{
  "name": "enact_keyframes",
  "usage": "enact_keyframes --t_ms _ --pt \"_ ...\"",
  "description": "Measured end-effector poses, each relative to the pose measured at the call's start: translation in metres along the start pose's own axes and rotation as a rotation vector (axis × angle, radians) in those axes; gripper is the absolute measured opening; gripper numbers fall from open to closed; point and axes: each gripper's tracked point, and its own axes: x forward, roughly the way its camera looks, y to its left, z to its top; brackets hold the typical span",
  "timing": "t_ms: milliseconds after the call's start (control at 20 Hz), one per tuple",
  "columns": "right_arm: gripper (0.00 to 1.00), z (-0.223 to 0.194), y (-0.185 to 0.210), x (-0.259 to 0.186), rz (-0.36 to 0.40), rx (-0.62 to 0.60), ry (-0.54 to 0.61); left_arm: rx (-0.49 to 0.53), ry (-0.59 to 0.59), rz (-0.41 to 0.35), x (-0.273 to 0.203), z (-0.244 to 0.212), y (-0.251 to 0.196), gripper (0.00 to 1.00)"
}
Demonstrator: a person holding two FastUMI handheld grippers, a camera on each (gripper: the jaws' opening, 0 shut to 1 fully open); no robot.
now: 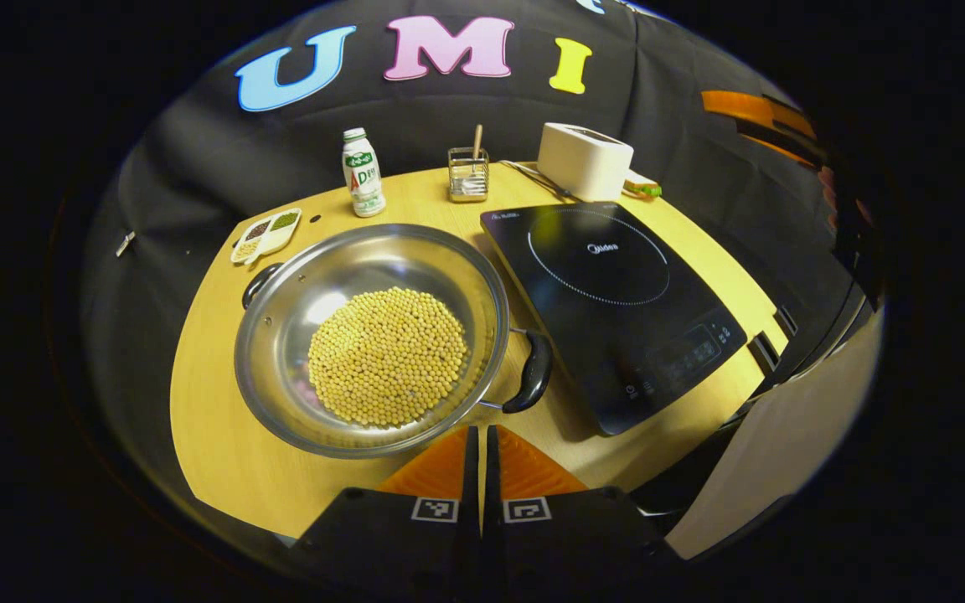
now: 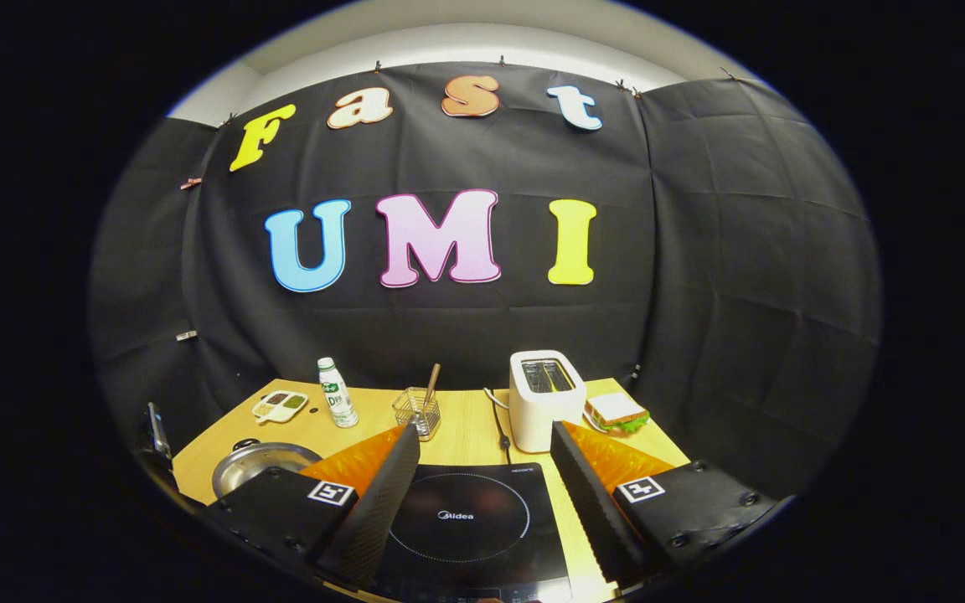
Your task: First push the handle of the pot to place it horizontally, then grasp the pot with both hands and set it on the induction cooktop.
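The pot [image 1: 369, 335] sat on the yellow wooden table [image 1: 223, 435], just to the left of the induction cooktop [image 1: 616, 310]. It was a shiny metal pot, and a round heap of little yellow beans [image 1: 388, 356] lay in it. One black handle [image 1: 530, 373] stuck out toward the cooktop, close to its edge. The other black handle [image 1: 258, 283] was on the far left side of the pot.

The left hand-held gripper [image 1: 481, 448] was clenched, with its two fingers pressed together and nothing between them. Its tips were right by the near rim of the pot.

The right hand-held gripper [image 2: 478, 502] was released, with its fingers wide apart. It hung over the black cooktop and held nothing.

At the back of the table stood a small white bottle [image 1: 363, 172], a little wire holder [image 1: 468, 174] with a stick in it, and a white toaster [image 1: 585, 159]. A small dish [image 1: 266, 234] with a few kinds of beans lay near the far handle. A sandwich [image 2: 615, 412] lay just beside the toaster.
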Motion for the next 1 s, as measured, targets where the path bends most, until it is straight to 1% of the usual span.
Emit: enact_keyframes --t_ms 200,300,400,450,500,600,750,800,850,900,1000 --pt "0.98 0.001 -0.016 0.000 -0.024 0.021 -0.001 0.065 0.064 -0.003 0.018 -0.009 -0.007 0.05" --pt "0.98 0.000 -0.021 0.000 -0.035 0.025 0.001 0.086 0.087 -0.018 0.027 -0.012 -0.013 0.05" --pt "0.98 0.000 -0.028 0.000 -0.048 0.026 0.000 0.101 0.095 -0.031 0.032 -0.010 -0.019 0.05" --pt "0.98 0.000 -0.031 -0.001 -0.054 0.031 0.001 0.109 0.098 -0.036 0.034 -0.008 -0.021 0.03" --pt "0.98 0.000 -0.034 -0.003 -0.059 0.033 -0.001 0.117 0.097 -0.041 0.036 -0.005 -0.023 0.05" --pt "0.98 0.000 -0.038 -0.005 -0.068 0.036 -0.004 0.133 0.102 -0.048 0.040 0.000 -0.026 0.05" --pt "0.97 0.001 -0.043 -0.006 -0.080 0.039 -0.006 0.137 0.091 -0.051 0.047 0.006 -0.028 0.05" --pt "0.97 0.000 -0.044 -0.006 -0.084 0.039 -0.005 0.131 0.085 -0.052 0.049 0.010 -0.029 0.03" --pt "0.97 0.001 -0.045 -0.007 -0.086 0.039 -0.006 0.125 0.078 -0.054 0.050 0.012 -0.029 0.03" --pt "0.97 0.001 -0.046 -0.007 -0.089 0.040 -0.007 0.120 0.070 -0.054 0.051 0.015 -0.030 0.05" --pt "0.97 0.001 -0.048 -0.008 -0.093 0.040 -0.008 0.113 0.056 -0.052 0.054 0.020 -0.032 0.05"
